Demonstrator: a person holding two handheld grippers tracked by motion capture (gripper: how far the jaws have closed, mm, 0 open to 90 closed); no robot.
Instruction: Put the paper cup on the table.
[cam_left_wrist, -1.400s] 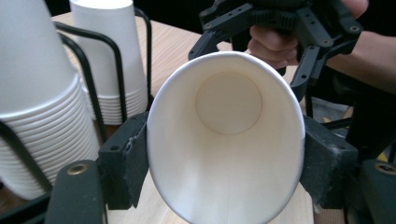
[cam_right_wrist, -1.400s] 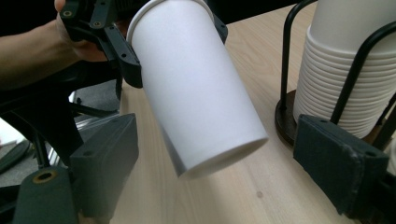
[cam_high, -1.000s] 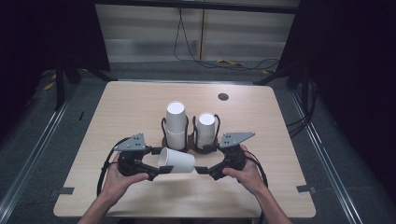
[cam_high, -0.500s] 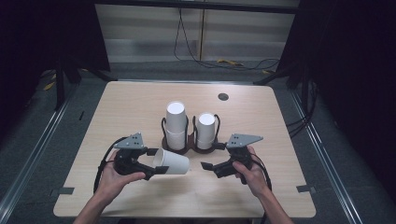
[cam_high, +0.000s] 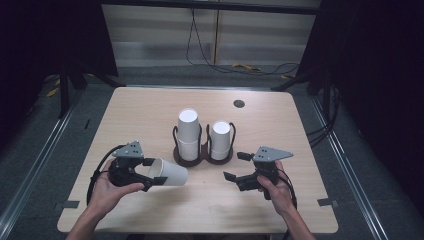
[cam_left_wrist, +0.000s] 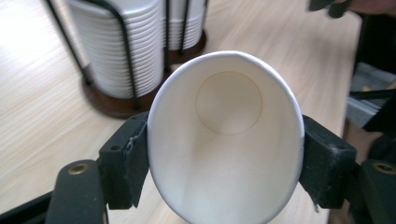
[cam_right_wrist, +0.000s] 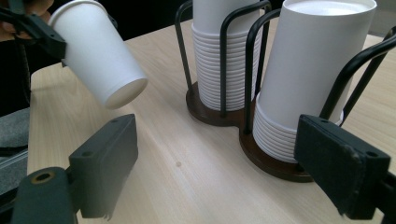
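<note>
While one loose paper cup (cam_high: 167, 172) lies on its side in the lower left of the high view, the left gripper (cam_high: 148, 173) clamps it at the rim, one black jaw pressed to each side, so that the rim is squeezed into an oval in the left gripper view (cam_left_wrist: 225, 140). Its base points toward the middle of the table (cam_high: 150, 107). Two stacks of upside-down white cups stand in the centre of the high view, the taller stack (cam_high: 188, 131) on the left and the shorter stack (cam_high: 220, 139) just beside it on the right. Both sit in one black wire holder (cam_high: 202, 156) with a dark round base under each stack. At the lower right, the right gripper (cam_high: 237, 166) is held in a hand (cam_high: 278, 192), its two jaws spread wide with nothing between them, well apart from the loose cup. One small dark round cap (cam_high: 239, 104) sits in the tabletop at the upper right.
</note>
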